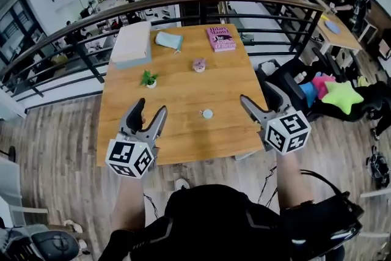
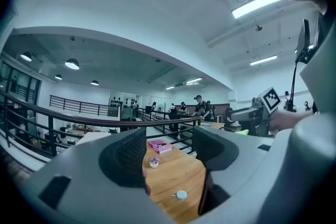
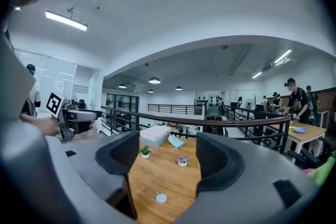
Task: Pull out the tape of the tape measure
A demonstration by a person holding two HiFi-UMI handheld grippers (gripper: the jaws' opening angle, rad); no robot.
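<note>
The tape measure (image 1: pixel 208 113) is a small round white disc lying on the wooden table (image 1: pixel 177 95), near its front edge. It also shows in the left gripper view, tape measure (image 2: pixel 181 194), and in the right gripper view, tape measure (image 3: pixel 160 198), low between the jaws and some way ahead. My left gripper (image 1: pixel 151 108) is held over the table's front left, open and empty. My right gripper (image 1: pixel 258 96) hovers at the table's front right edge, also open and empty. Neither touches the tape measure, which lies between them.
Farther back on the table are a pink book (image 1: pixel 221 38), a white box (image 1: pixel 131 43), a light-blue pouch (image 1: pixel 168 40), a small green plant (image 1: pixel 149 79) and a pink flower pot (image 1: pixel 199 65). A railing (image 1: pixel 183 3) runs behind the table. A chair with a star cushion (image 1: pixel 342 96) stands at right.
</note>
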